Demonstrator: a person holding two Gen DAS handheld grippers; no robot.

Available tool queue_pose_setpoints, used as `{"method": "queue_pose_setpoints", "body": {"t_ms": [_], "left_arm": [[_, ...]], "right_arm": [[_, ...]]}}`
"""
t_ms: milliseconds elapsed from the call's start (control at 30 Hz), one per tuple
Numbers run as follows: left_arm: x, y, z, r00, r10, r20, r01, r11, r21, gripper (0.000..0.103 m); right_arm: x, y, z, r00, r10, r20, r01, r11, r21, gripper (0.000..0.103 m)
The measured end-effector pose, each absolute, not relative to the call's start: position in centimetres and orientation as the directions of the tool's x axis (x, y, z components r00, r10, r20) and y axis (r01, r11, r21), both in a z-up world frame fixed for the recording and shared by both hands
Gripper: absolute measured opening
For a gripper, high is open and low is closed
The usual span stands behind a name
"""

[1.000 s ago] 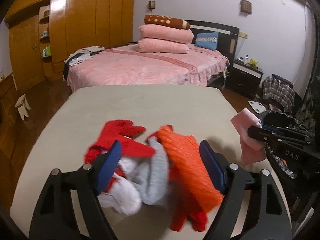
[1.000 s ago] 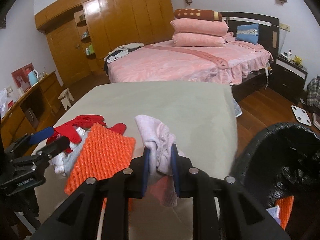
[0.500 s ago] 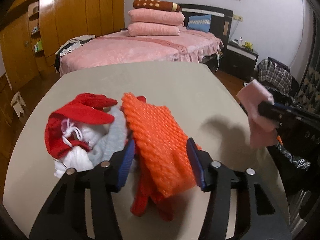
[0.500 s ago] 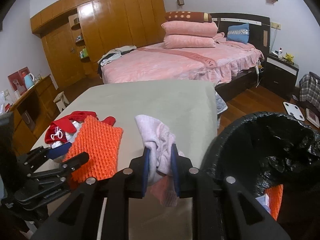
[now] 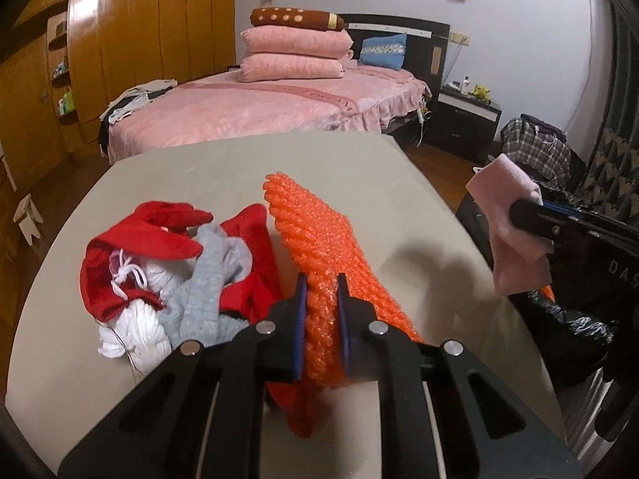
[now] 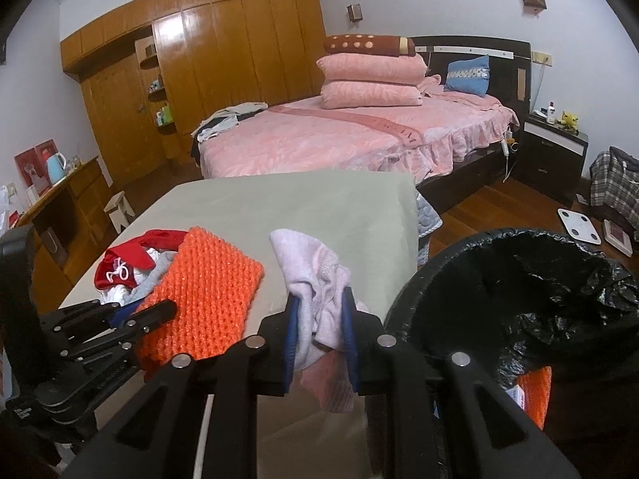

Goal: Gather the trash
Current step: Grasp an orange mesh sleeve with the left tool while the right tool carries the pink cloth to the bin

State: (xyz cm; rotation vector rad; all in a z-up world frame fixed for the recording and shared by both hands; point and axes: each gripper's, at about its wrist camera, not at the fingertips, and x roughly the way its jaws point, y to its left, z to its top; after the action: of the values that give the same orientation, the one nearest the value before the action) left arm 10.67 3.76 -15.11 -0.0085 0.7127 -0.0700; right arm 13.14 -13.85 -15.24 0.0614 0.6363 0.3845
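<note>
Looking along the left tongs (image 5: 321,311), the two blue-padded fingers are pressed together on the near edge of a bright orange knitted cloth (image 5: 323,247), which rises ahead of the tips and droops below them. Just left of the tongs, on the beige padded table (image 5: 199,167), lies a heap of red, grey and white fabric scraps (image 5: 167,271), touching the orange cloth along its left side. Far to the right, the other tongs hold a pale pink cloth (image 5: 511,235) over a black-lined bin that is only partly visible.

Seen along the right tongs (image 6: 319,327), the blue pads are clamped on that same pale pink, crumpled cloth (image 6: 315,275), which bunches above the tips and hangs below them. Immediately right of the tongs gapes the round bin lined with a black plastic bag (image 6: 519,279), with something orange already inside. To the left, the left tongs (image 6: 151,311) grip the orange knitted cloth (image 6: 207,291) above the table (image 6: 299,199).

The step in hand appears to be dropping the pink cloth. It would go best by carrying the right tongs fully over the bin's mouth before parting the fingers, so the dangling tail clears the rim. The left tongs should lift the orange cloth straight up, since the heap beside it may drag along.
</note>
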Motion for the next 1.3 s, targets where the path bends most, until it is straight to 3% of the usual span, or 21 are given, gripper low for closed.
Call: {"method": "queue_pose_setpoints", "body": {"t_ms": [500,1300], "left_arm": [[10.6,0.8,-11.1,0.798,-0.14,-0.587,0.14,0.989,-0.046,0.012],[13.0,-11.1,-7.4,0.777,-0.381,-0.502,0.408,0.911,-0.06,0.012]], "right_arm": [[11.8,-17.9,-11.9,0.805,0.308,-0.507,-0.252,0.951,0.177,0.02],[10.3,-29.5,-10.0,0.875,0.079,-0.477,-0.006,0.988,0.152,0.02]]}}
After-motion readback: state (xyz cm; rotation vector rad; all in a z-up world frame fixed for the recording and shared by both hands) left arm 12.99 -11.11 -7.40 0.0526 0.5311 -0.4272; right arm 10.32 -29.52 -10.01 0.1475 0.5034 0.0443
